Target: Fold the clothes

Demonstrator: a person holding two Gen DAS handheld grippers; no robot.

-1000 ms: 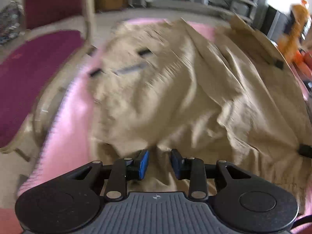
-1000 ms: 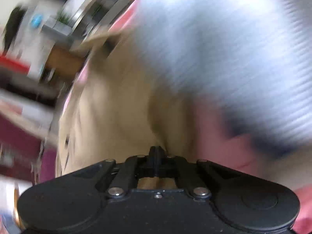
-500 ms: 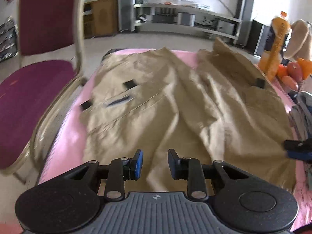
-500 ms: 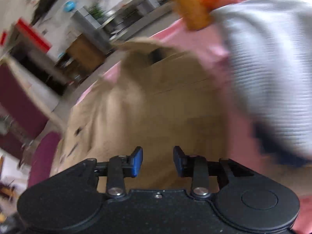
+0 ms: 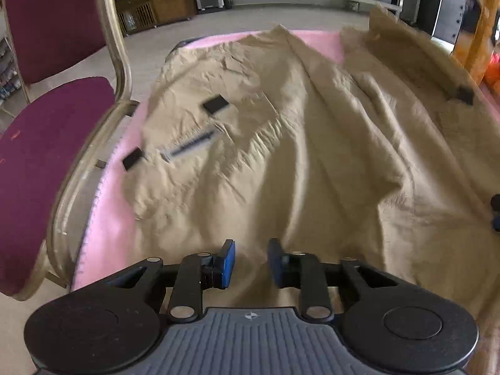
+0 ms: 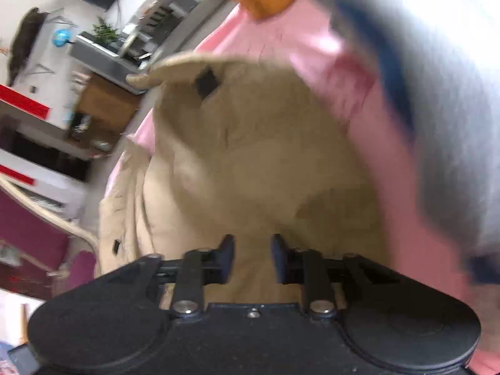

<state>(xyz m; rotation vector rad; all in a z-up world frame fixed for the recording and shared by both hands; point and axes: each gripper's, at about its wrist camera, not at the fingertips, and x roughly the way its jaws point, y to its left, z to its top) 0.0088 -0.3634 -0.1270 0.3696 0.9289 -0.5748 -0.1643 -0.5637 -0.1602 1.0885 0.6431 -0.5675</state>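
A: How many garments are spread out?
B: 1 tan garment (image 5: 281,143), on 1 pink cloth (image 5: 109,218) covering the table. In the right wrist view, 1 grey knit piece (image 6: 437,93) lies beside it.
A: Those black patches on the tan fabric?
B: 3 in the left wrist view: 2 on the left (image 5: 215,103), 1 at the far right (image 5: 464,94).
A: Chairs?
B: 1 maroon chair (image 5: 47,143).
A: And the tools?
B: 2, the left gripper (image 5: 248,264) and the right gripper (image 6: 250,257).
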